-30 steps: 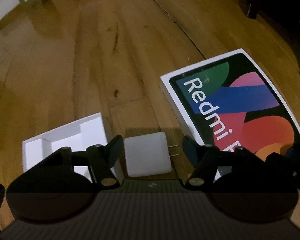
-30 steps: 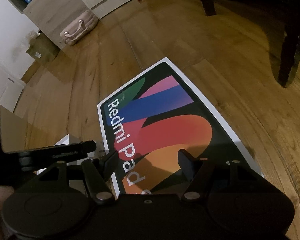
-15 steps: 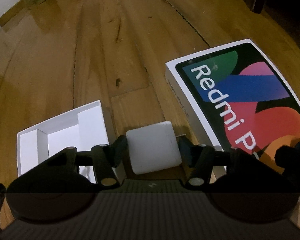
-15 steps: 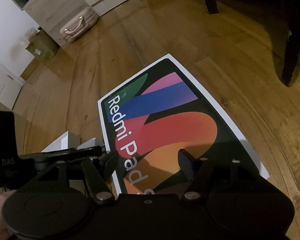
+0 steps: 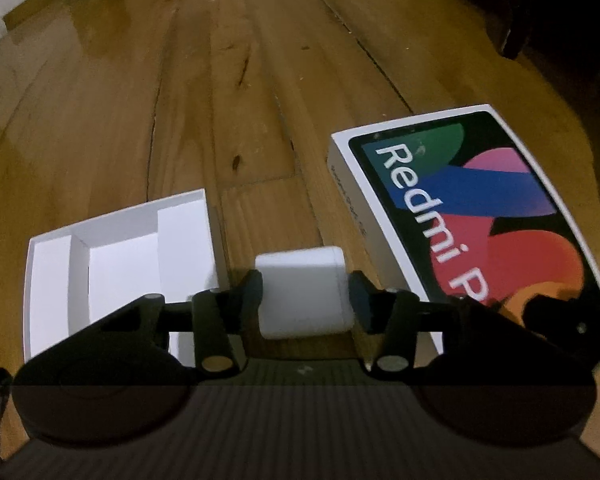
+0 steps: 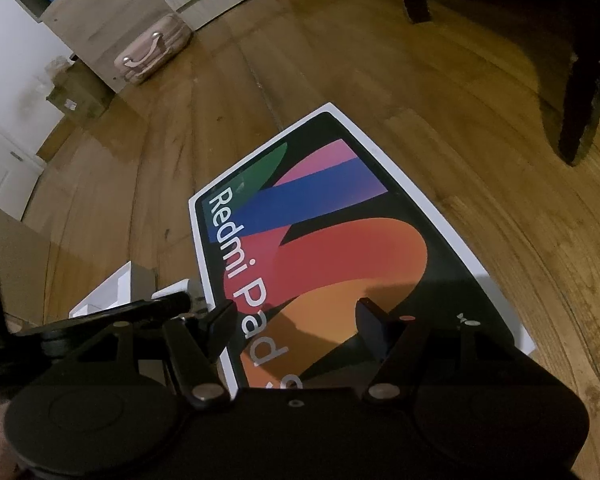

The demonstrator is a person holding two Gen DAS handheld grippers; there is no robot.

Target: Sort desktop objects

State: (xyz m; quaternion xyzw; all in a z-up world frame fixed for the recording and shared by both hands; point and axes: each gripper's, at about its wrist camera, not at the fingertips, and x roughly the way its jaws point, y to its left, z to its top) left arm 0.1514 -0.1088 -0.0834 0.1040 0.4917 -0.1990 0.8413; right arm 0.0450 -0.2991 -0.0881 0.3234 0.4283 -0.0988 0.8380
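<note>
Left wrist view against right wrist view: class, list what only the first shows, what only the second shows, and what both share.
Only the left wrist view shows the left hand-held gripper closed on the white charger, and the inside of the white divided tray.

Only the right wrist view shows the right hand-held gripper, open and empty over the box, plus the pink suitcase and a dark chair leg.

Both show the Redmi Pad box lying flat on the wooden floor.

My L cam sits low behind my left claw [image 5: 304, 292], facing fwd along the floor [image 5: 220, 80], close in. R cam rides higher, tilted down over the Redmi box [image 6: 340, 248]. Both share that box [image 5: 480, 208] & the white tray [image 5: 116, 252].
</note>
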